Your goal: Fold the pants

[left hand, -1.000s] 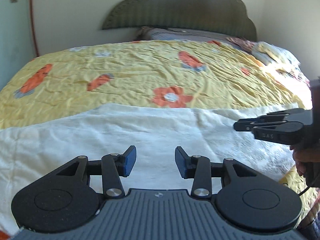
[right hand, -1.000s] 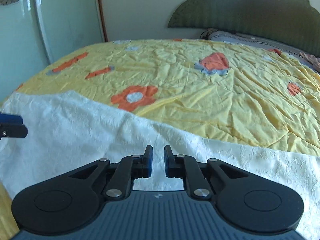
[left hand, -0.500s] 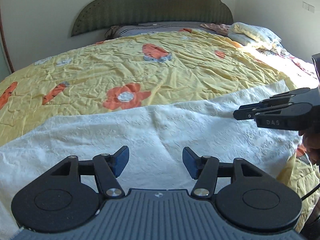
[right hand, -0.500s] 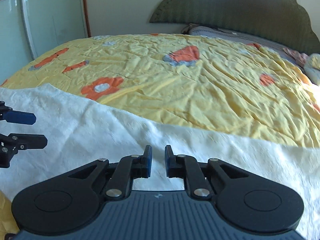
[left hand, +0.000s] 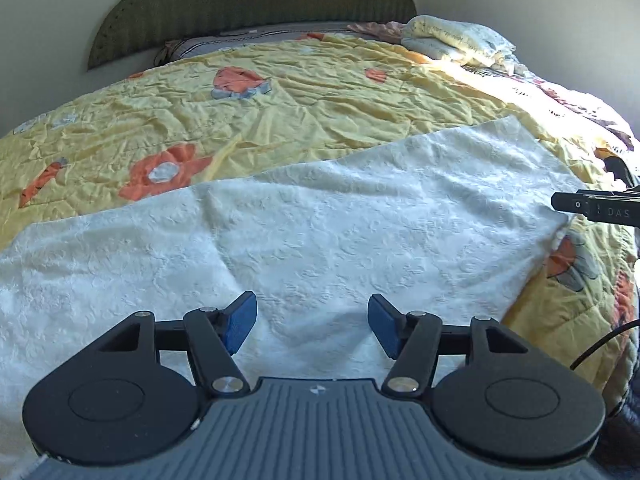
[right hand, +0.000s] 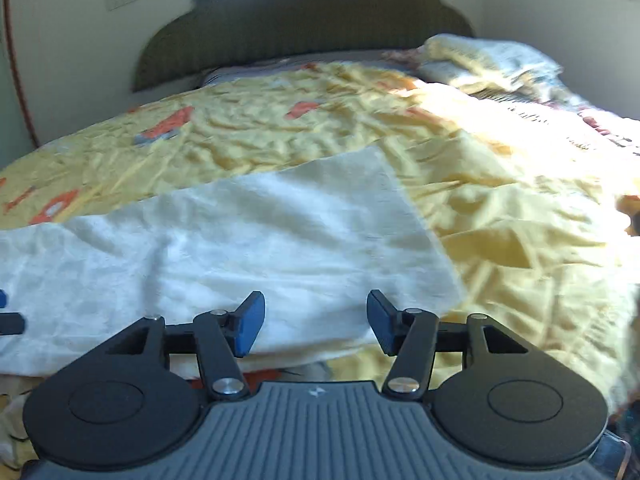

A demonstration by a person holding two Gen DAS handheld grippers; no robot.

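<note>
White textured pants (left hand: pixel 320 220) lie spread flat across the near part of the bed, their right end (right hand: pixel 400 240) cut square. My left gripper (left hand: pixel 312 320) hovers over the middle of the cloth with its blue pads apart and nothing between them. My right gripper (right hand: pixel 316 320) hangs over the near edge at the right end. Its jaws are opening, and the cloth lies below them, not pinched. A tip of the right gripper (left hand: pixel 560 202) shows at the right edge of the left wrist view. The left gripper (right hand: pixel 8 312) peeks in at the left edge of the right wrist view.
A crumpled yellow quilt (left hand: pixel 280 120) with orange flowers covers the bed under the pants. A dark green headboard (left hand: pixel 248 8) stands against the far wall. Folded bedding (left hand: pixel 456 40) sits at the far right corner. A black cable (left hand: pixel 600 344) hangs off the bed's right side.
Both views have swung toward the pants' right end. The right gripper's jaws went from nearly shut to wide apart. The left gripper's jaws widened too.
</note>
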